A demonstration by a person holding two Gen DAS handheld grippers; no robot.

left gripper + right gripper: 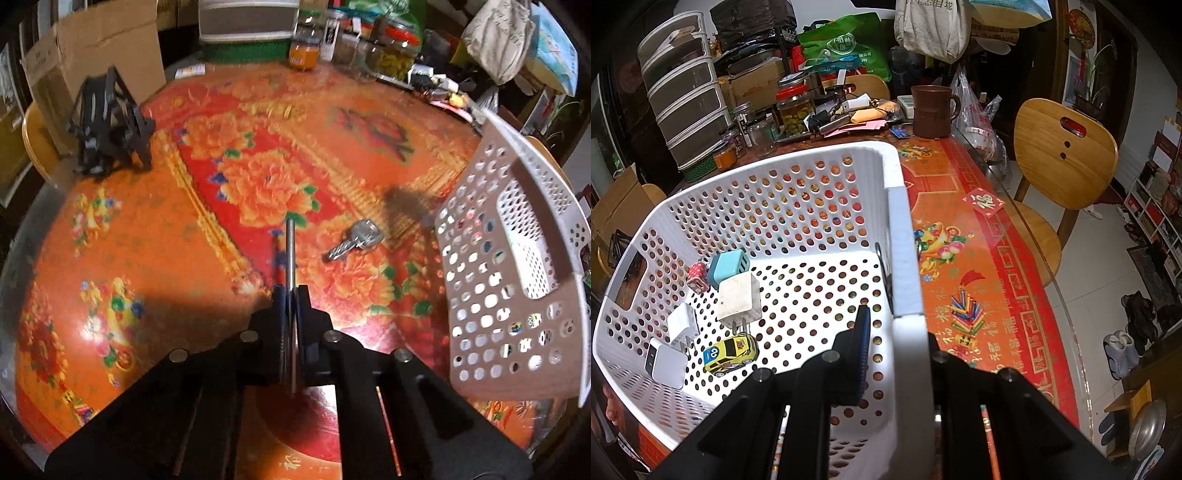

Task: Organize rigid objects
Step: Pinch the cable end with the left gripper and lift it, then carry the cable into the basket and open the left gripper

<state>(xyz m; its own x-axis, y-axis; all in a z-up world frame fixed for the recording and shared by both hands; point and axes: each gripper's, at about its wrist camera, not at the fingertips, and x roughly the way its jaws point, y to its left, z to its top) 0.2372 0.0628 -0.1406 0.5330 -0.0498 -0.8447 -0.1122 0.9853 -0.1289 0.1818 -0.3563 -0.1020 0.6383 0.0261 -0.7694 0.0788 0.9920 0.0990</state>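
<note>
My left gripper (pixel 291 295) is shut on a thin metal rod (pixel 290 251) that sticks forward above the table. A silver key (pixel 354 239) lies on the tablecloth just right of the rod's tip. My right gripper (pixel 897 321) is shut on the right wall of a white perforated basket (pixel 901 258), one finger inside and one outside. The same basket (pixel 491 280) appears tilted at the right of the left wrist view. Inside lie a yellow toy car (pixel 731 353), a white charger (pixel 738 299), a blue charger (pixel 728 266) and other small plugs.
A black folding stand (pixel 107 125) sits at the table's far left. Jars (pixel 395 48) and clutter line the far edge. A brown mug (pixel 931 110) and a wooden chair (pixel 1063 147) are to the right, past the table's edge.
</note>
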